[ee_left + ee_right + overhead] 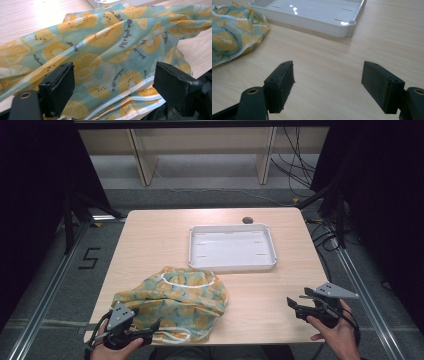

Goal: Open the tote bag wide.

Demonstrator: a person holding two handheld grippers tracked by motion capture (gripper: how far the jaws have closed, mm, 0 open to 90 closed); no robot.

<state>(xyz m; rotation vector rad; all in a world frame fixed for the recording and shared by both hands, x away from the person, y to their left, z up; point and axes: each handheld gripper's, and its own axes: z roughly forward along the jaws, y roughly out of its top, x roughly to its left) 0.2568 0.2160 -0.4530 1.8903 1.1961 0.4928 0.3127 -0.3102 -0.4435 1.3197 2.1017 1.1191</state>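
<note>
A crumpled lemon-print cloth (172,302) lay on the wooden table (150,235), just in front of the white tray (232,265) and to its left. The left gripper (150,330) sat at the cloth's near edge, jaws spread with fabric between them, not pinched. The right gripper (296,304) hovered well right of the cloth, jaws spread over bare wood.

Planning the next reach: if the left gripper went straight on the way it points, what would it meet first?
Most likely the lemon-print cloth, which lies between and just ahead of the open left gripper.
</note>
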